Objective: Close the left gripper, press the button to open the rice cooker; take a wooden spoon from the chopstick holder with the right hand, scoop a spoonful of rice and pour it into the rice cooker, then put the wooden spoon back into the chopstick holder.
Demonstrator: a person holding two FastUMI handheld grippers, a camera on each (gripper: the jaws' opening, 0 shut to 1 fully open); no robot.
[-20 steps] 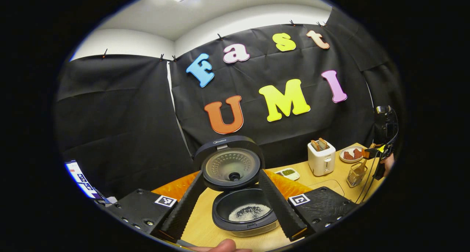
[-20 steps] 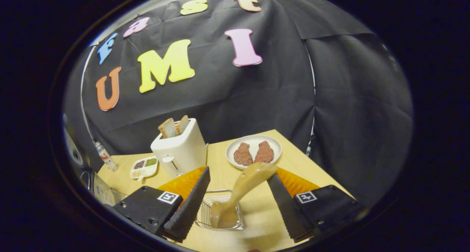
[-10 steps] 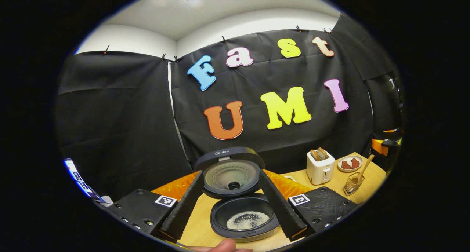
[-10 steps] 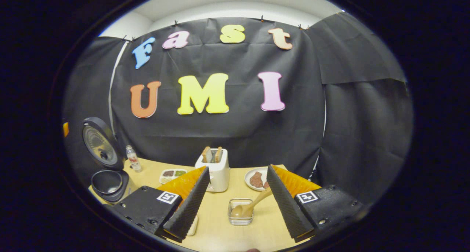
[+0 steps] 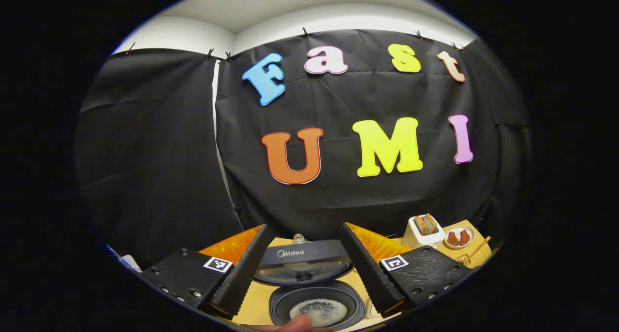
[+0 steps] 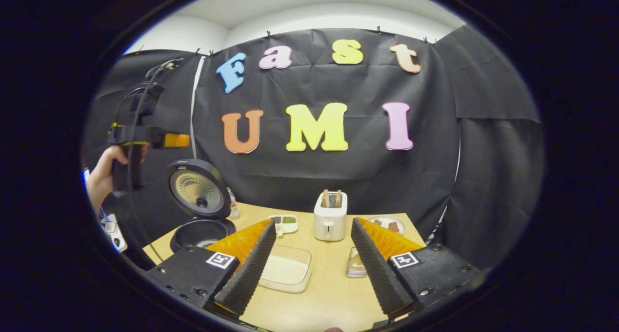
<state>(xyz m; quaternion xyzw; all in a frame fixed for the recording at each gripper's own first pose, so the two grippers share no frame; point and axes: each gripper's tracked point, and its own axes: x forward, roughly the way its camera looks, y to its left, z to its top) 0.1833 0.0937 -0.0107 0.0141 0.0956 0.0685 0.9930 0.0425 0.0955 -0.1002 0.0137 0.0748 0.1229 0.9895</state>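
The rice cooker (image 5: 302,269) carries the brand word "Midea" in pale letters on the front edge of its raised lid (image 5: 290,253).

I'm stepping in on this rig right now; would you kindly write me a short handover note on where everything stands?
Left gripper: open, empty, raised above the rice cooker.
Right gripper: open, empty, over the table's near edge.
Rice cooker: lid up, rice in the inner pot.
Wooden spoon: in the chopstick holder, right of the rice tray.
Done: cooker opened, rice poured in, spoon put back.
Left: nothing of the task appears to remain; the cooker stands open.
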